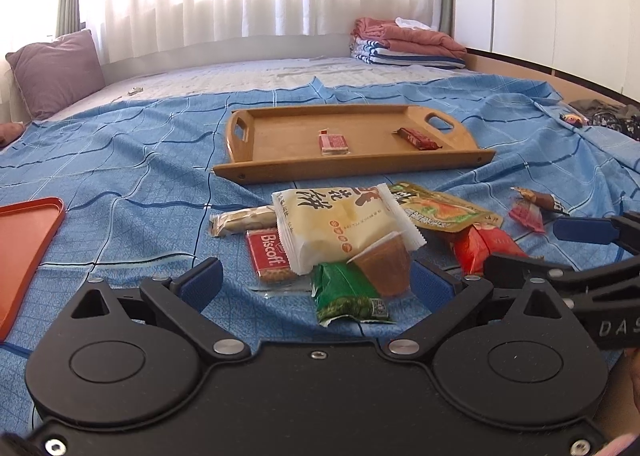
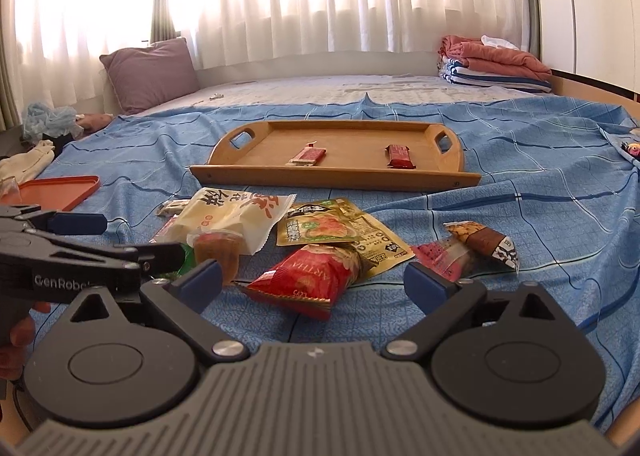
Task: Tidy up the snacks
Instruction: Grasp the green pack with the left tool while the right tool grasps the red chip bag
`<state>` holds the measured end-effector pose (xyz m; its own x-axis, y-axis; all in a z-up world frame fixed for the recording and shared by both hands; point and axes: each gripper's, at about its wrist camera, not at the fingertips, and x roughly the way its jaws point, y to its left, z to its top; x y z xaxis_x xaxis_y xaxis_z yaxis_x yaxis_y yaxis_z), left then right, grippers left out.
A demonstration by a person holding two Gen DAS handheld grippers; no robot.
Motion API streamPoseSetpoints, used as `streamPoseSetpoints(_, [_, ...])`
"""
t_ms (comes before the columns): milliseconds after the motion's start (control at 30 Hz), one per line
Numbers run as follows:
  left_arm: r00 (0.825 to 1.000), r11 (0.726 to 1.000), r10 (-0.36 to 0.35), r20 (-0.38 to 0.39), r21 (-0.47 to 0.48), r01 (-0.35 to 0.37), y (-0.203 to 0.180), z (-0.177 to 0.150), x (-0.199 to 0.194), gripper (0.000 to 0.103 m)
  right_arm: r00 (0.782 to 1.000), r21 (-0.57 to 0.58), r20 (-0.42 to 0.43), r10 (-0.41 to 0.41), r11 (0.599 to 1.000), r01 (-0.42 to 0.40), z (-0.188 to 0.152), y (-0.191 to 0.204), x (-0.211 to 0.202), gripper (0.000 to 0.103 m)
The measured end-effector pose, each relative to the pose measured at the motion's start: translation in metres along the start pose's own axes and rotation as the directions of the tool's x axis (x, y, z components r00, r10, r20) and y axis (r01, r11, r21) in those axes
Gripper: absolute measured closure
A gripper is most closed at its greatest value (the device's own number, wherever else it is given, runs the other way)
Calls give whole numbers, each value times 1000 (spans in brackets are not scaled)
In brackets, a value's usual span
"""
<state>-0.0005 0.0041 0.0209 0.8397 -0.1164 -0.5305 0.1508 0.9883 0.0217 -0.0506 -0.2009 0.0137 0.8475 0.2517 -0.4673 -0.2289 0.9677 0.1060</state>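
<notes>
Wooden and pale brown, the tray (image 1: 352,169) lay on the blue bedsheet (image 1: 140,159) in the middle of the frame, its long axis running from left to right. On it were two snacks: a pink wafer pack (image 1: 334,143) near the centre and a dark red bar (image 1: 418,138) toward the right handle, its long axis slanting from upper left to lower right.

Below the tray, in the lower middle of the left wrist view, the other snacks made a loose heap. A cream pastry bag (image 1: 344,228) lay on top of a red Biscoff pack (image 1: 270,260), with a jelly cup (image 1: 384,268) and a green packet (image 1: 348,296) touching it at the front. The left gripper (image 1: 318,282) stood wide open with the cup and green packet between its blue pads; the pads seemed not to press them, though the view is close.

In the right wrist view, the right gripper (image 2: 312,282) was open too, and a red bag (image 2: 312,274) lay between its fingers, long axis left to right. An orange tray (image 2: 60,189) rested at the left edge.
</notes>
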Motion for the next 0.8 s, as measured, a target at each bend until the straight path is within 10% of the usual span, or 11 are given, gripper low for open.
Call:
streamPoseSetpoints(367, [998, 999, -54, -38, -10, 53, -2, -7, 6, 57, 1000, 13, -3, 0, 1000, 0, -1, 2, 2, 11])
streamPoseSetpoints(800, [998, 998, -42, -56, -53, 39, -12, -13, 31, 62, 999, 97, -46, 9, 995, -5, 2, -2, 25, 23])
